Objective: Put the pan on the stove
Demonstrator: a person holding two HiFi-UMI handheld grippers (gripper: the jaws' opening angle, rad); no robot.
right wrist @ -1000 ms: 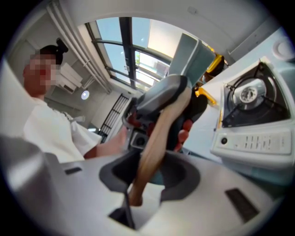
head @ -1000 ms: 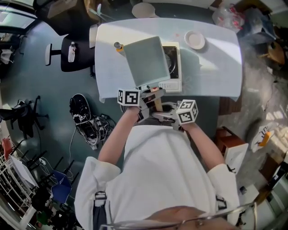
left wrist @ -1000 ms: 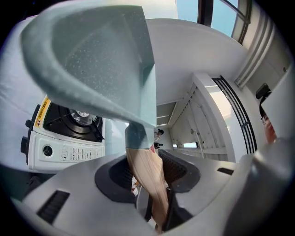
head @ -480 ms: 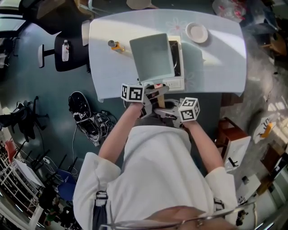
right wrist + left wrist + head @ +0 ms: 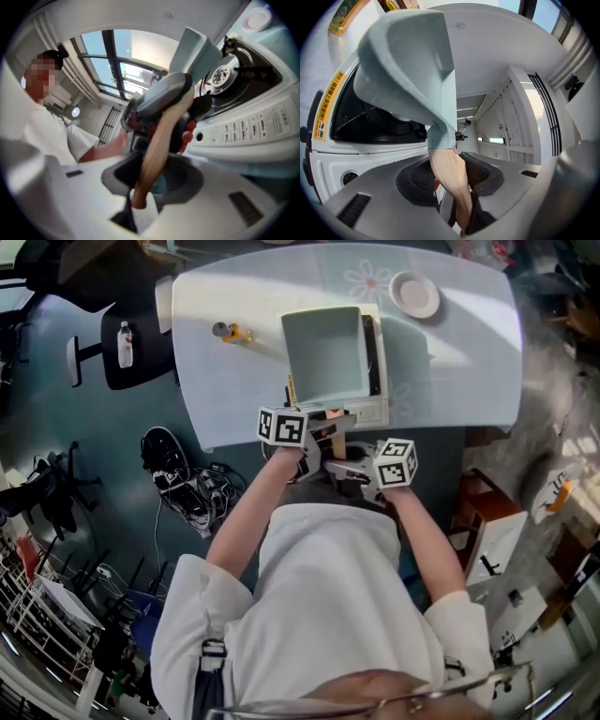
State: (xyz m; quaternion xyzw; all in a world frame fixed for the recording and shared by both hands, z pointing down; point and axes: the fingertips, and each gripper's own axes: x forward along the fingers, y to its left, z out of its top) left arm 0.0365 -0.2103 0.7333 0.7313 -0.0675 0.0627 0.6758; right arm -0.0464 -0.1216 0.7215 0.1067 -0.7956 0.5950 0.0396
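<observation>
pan point(image 5: 323, 352) hangs over the white stove point(image 5: 371, 414) on the pale table point(image 5: 450, 352). its long axis runs straight out from the person, with the handle point(image 5: 447, 171) pointing back at them. the body is square and deep, pale grey-green, matte and faintly speckled. the handle is smooth light wood. left gripper point(image 5: 319, 434) clamps the handle near the pan, and right gripper point(image 5: 152, 180) pinches its tail end. can't tell if the pan touches the burner.

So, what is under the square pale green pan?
The white tabletop stove: its right edge and front control panel show. The square pale green pan covers most of its black top in the head view.
</observation>
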